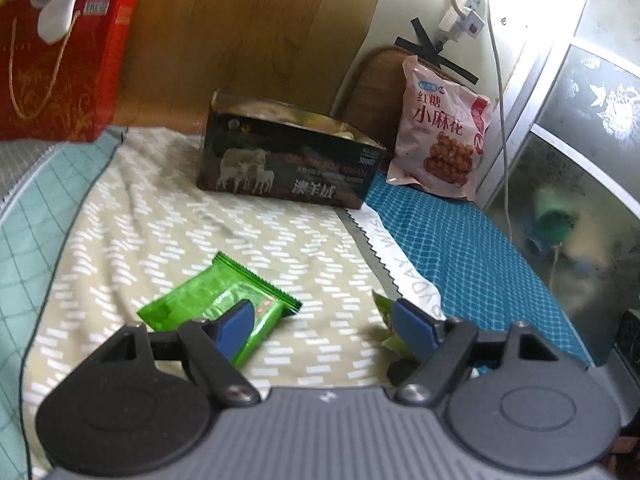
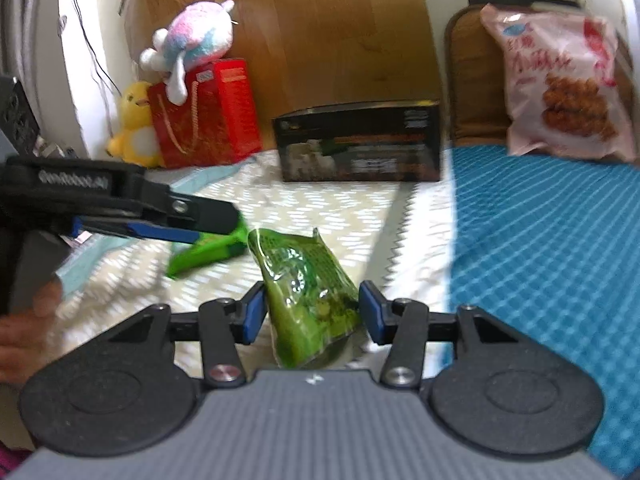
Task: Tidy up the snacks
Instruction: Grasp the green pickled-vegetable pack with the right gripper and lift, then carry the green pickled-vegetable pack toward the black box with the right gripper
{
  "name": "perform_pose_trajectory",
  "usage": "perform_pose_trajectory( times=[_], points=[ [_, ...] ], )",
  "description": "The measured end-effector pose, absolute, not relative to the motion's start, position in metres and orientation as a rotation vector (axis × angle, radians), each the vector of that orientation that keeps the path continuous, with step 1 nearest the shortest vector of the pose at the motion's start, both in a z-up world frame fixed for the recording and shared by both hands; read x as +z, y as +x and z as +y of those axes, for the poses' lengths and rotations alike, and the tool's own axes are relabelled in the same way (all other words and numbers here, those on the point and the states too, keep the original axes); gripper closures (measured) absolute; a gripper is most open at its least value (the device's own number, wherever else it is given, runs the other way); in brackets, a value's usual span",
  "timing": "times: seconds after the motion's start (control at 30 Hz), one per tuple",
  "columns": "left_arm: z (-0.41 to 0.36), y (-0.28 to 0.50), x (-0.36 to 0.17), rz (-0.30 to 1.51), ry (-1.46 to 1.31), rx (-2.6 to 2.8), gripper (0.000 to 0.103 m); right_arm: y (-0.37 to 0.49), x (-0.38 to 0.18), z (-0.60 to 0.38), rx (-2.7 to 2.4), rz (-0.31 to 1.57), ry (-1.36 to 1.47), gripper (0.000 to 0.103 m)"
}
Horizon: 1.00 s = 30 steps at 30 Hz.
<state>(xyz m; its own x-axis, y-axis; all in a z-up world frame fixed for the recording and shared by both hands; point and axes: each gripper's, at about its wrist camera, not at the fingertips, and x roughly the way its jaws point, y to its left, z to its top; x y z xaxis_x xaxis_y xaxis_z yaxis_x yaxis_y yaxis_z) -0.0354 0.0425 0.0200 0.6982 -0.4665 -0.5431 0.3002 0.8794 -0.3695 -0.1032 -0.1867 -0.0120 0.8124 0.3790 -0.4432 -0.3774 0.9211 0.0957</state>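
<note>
Two small green snack packets (image 1: pixel 218 307) (image 2: pixel 310 296), one big pink snack bag (image 1: pixel 438 130), one dark open box (image 1: pixel 288 160), one red gift bag (image 2: pixel 204 114), and two plush toys, one pastel (image 2: pixel 196 38) and one yellow (image 2: pixel 134 124).

- Left gripper (image 1: pixel 322 322): grey ribbed body; two black round hubs; black linkage arms with silver screws; blue finger pads (image 1: pixel 234 326)
- Right gripper (image 2: pixel 312 312): identical build; small white mark on the grey body
- Hand (image 2: pixel 24 336): bare skin
</note>
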Motion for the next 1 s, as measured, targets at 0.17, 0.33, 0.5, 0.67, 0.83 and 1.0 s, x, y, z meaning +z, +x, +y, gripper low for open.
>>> perform_pose_trajectory(
  times=[0.17,0.33,0.5,0.67,0.83,1.0],
  points=[
    [0.040,-0.034,0.019,0.678,-0.254,-0.441,0.025,-0.107,-0.006,-0.211,0.322,0.443,0.006,0.038],
    [0.034,-0.032,0.017,0.689,-0.248,-0.458,0.025,-0.098,-0.008,-0.236,0.328,0.492,0.138,0.036],
    [0.029,-0.031,0.015,0.701,-0.233,-0.465,0.025,-0.092,-0.016,-0.238,0.324,0.528,0.173,0.036],
    [0.025,-0.029,0.016,0.704,-0.217,-0.460,0.025,-0.096,-0.014,-0.238,0.343,0.525,0.169,0.036],
    [0.021,-0.027,0.017,0.711,-0.205,-0.459,0.025,-0.098,-0.009,-0.242,0.357,0.510,0.188,0.036],
    [0.016,-0.022,0.021,0.718,-0.194,-0.472,0.025,-0.100,-0.002,-0.245,0.365,0.497,0.165,0.035]
  ],
)
